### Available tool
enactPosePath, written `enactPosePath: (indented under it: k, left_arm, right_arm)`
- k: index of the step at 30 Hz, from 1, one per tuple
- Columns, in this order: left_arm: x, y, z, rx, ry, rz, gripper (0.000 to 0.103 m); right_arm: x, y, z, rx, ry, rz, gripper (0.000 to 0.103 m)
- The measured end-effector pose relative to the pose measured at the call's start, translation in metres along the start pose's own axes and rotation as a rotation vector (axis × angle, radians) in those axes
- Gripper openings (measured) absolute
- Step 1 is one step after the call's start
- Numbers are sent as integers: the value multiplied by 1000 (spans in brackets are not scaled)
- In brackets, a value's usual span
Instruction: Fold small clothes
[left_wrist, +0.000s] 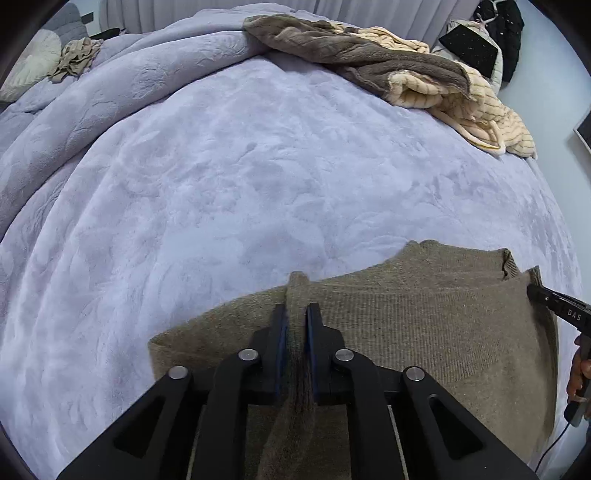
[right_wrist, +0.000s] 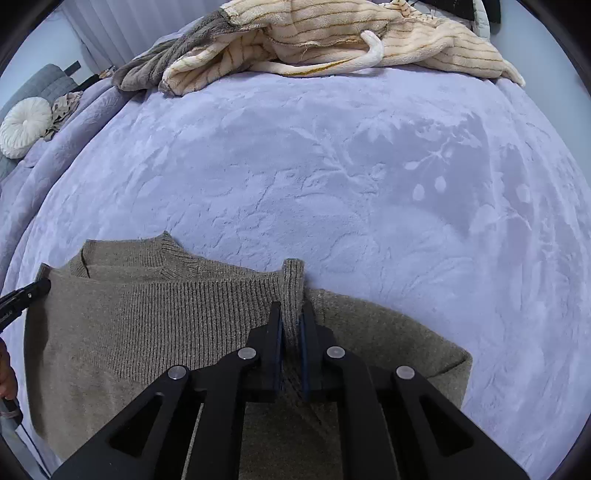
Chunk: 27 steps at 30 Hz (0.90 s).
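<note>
Knitwear fills the lower part of both wrist views: a taupe ribbed sweater (left_wrist: 424, 332) lies on a lavender embossed blanket (left_wrist: 258, 177) that covers the bed. In the left wrist view the left gripper (left_wrist: 295, 314) sits at 6 o'clock, its jaws drawn narrow and pinching a raised fold of the sweater's edge, which stands up between the dark pads. The sweater's collar shows toward 3 o'clock, and just past it the black tip of the right gripper (left_wrist: 554, 302) enters from the frame edge, touching the knit. In the right wrist view the right gripper (right_wrist: 291, 317) is likewise narrowed onto a ribbed band of the sweater (right_wrist: 147, 325), which pokes up above the fingertips; the collar lies toward 9 o'clock, where the left gripper (right_wrist: 26, 293) reaches in at the sweater's far corner. Toward 12 to 1 o'clock in the left view, well apart from the sweater, a cream striped and brown plush throw (left_wrist: 406, 74) is heaped on the blanket. At 10 o'clock a round white cushion (right_wrist: 24, 127) rests beside a small crumpled beige garment (right_wrist: 62, 109).
</note>
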<state>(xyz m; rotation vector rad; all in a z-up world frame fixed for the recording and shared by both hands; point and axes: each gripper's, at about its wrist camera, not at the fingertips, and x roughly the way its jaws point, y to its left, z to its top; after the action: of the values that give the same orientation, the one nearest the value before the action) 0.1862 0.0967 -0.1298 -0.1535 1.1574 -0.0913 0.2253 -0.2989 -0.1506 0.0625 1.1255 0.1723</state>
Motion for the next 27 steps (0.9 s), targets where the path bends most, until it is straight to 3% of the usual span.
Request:
enactPosePath:
  k: [2, 4, 8, 12, 13, 16, 18, 21, 27]
  left_arm:
    - [-10, 12, 3, -29, -17, 79, 16]
    - [-20, 25, 5, -59, -14, 87, 16]
    - [-51, 25, 4, -35, -36, 1, 16]
    - [-55, -7, -5, 9, 13, -213, 16]
    - [-47, -16, -10, 22, 30, -218, 16]
    - [-14, -28, -27, -5, 108, -162, 16]
    - [4, -20, -37, -76, 117, -176, 16]
    - [-2, -9, -41, -108, 102, -199, 16]
    - [-27, 11, -48, -83, 119, -125, 16]
  right_arm:
    - [-7, -6, 1, 31, 4, -7, 7]
    - [-20, -13, 0, 61, -8, -88, 23]
    - [-53, -24, -10, 126, -61, -22, 19]
    - [-66, -6, -27, 84, -68, 94, 13]
    - [-60, 0, -32, 69, -50, 100, 13]
    - [-30, 5, -36, 81, 6, 64, 13]
    - [-13, -5, -42, 114, 17, 56, 8]
    - [-12, -16, -45, 140, -5, 80, 1]
    - [-30, -29, -52, 185, 13, 35, 4]
